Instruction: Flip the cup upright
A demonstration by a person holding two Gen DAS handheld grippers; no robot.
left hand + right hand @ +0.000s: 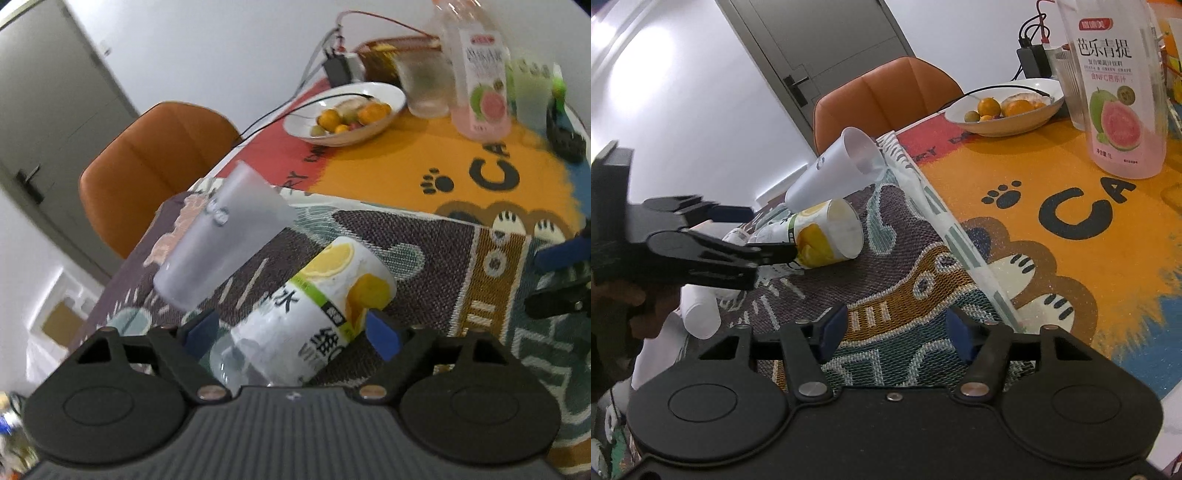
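A paper cup with lemon print (314, 310) lies on its side on the woven mat (461, 258), its mouth facing away. My left gripper (295, 330) has its blue pads on both sides of the cup and is shut on it. In the right wrist view the cup (823, 236) lies with its mouth toward the right, the left gripper (768, 236) gripping its base end. A frosted plastic cup (221, 236) lies tilted behind it, also in the right wrist view (838, 170). My right gripper (895, 332) is open and empty above the mat (905, 280).
A bowl of fruit (345, 112), a guava juice bottle (478, 74) and a glass (424, 85) stand at the back on the orange cat tablecloth (406, 162). An orange chair (147, 166) stands beyond the table's left edge. A white cup (700, 314) lies by the mat's left edge.
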